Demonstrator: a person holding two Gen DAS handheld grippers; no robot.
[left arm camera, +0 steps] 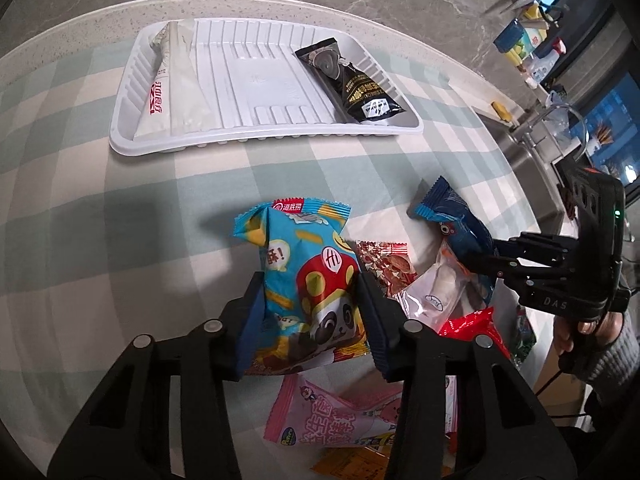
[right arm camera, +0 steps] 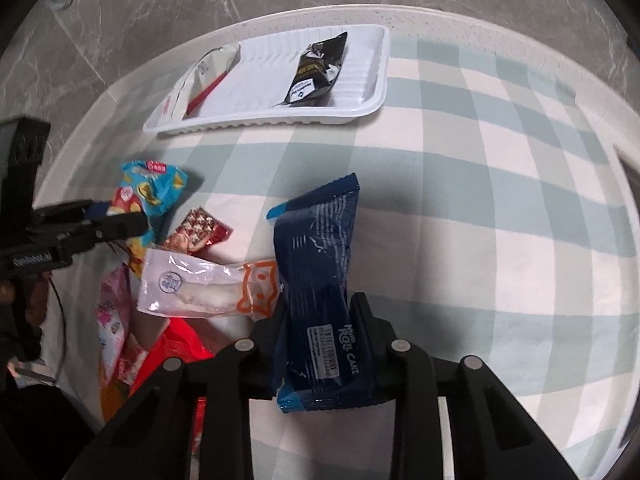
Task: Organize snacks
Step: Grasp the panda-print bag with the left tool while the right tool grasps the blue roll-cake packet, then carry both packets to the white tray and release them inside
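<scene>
Your left gripper clamps the panda snack bag; your right gripper clamps the blue cake packet, long axis pointing ahead toward the white tray, where 2 packets lie, middle bare.

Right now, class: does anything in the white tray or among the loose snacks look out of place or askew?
Nothing is spilled or damaged. The black packet lies slanted in the white tray, and the loose snacks overlap in a jumbled heap.

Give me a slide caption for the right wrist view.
Right tongs grip a dark blue roll cake packet.
</scene>
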